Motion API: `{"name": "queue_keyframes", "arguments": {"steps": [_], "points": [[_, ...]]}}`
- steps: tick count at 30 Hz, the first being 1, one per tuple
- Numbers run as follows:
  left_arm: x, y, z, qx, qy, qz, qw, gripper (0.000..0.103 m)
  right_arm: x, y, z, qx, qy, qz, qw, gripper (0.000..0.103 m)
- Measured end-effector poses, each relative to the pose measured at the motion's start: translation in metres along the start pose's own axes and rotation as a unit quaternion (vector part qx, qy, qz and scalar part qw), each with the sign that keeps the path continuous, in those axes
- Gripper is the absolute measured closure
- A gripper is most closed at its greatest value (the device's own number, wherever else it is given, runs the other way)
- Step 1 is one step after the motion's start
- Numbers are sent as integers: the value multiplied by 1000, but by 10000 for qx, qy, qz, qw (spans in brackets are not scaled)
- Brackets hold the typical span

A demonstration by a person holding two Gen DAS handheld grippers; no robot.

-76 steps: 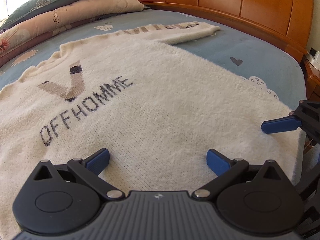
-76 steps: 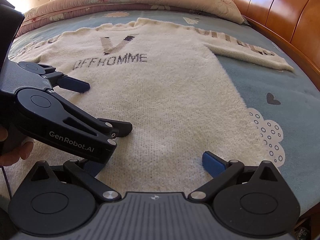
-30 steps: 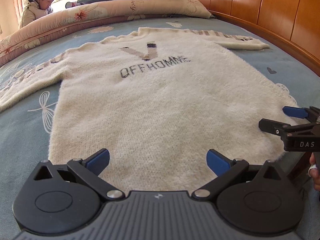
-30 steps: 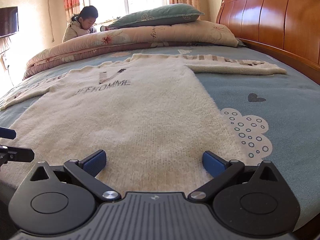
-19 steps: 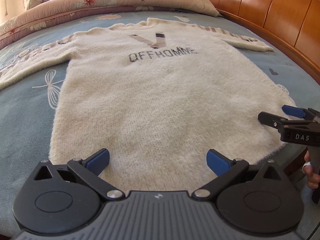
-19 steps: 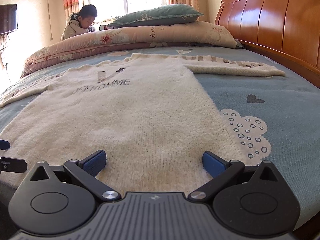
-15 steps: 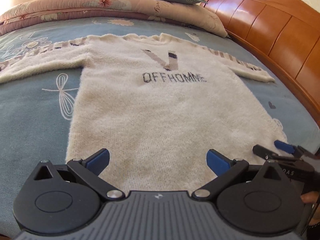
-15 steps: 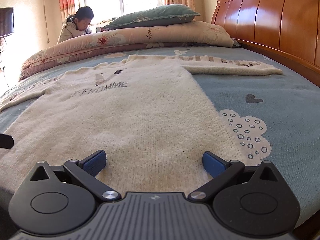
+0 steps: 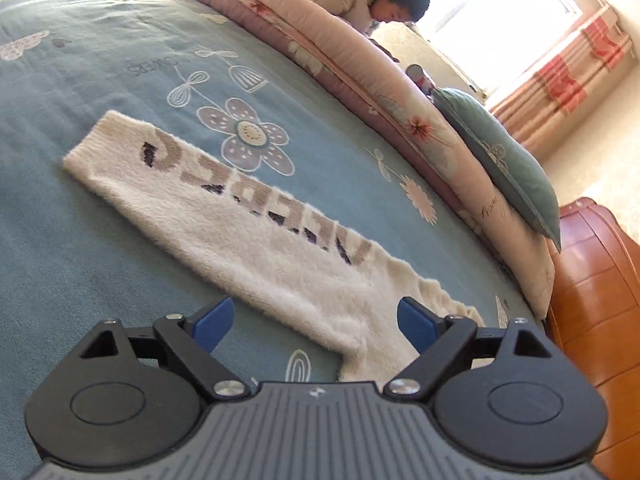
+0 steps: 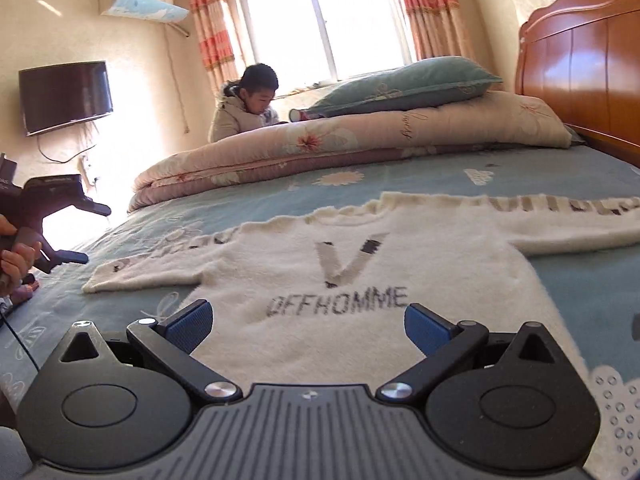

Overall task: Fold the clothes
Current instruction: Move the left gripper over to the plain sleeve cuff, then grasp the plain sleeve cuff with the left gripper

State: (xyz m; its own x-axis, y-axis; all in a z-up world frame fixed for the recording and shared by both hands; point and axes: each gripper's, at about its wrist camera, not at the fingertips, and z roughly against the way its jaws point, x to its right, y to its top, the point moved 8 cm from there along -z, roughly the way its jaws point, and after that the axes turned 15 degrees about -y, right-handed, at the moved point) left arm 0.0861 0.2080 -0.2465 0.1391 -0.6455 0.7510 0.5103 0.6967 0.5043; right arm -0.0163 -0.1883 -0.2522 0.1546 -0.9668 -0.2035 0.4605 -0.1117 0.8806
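The left gripper hangs over the sweater's lettered sleeve, which runs toward ten o'clock across the blue bedsheet; its fingers are narrowing, with the sleeve's root below them but not pinched. The right gripper has its fingers spread and empty above the cream sweater, which lies flat on the bed toward twelve o'clock.

Left tool closing on nothing; right tool spread.

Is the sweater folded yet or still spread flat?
Spread flat: the sweater lies front up on the bed, both sleeves stretched outward, nothing folded.
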Motion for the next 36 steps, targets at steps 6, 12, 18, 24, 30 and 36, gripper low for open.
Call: {"name": "queue_keyframes", "arguments": {"steps": [6, 12, 18, 24, 30, 36], "points": [[-80, 18, -15, 505, 278, 1148, 9917, 46, -51, -9, -54, -458, 1012, 24, 9938, 0], [-143, 29, -24, 1194, 373, 2044, 9708, 48, -42, -23, -54, -508, 674, 372, 9957, 0], [-156, 43, -38, 1458, 252, 2041, 9677, 47, -25, -26, -64, -818, 682, -244, 9940, 0], [-161, 55, -49, 1526, 159, 2005, 9676, 46, -24, -31, -70, -842, 499, -166, 9951, 0], [-165, 66, -55, 1683, 71, 1973, 9658, 45, -37, -36, -68, -809, 528, 225, 9951, 0], [-162, 81, -70, 1724, -142, 1759, 9691, 26, -45, -39, -67, -718, 427, 572, 9949, 0]]}}
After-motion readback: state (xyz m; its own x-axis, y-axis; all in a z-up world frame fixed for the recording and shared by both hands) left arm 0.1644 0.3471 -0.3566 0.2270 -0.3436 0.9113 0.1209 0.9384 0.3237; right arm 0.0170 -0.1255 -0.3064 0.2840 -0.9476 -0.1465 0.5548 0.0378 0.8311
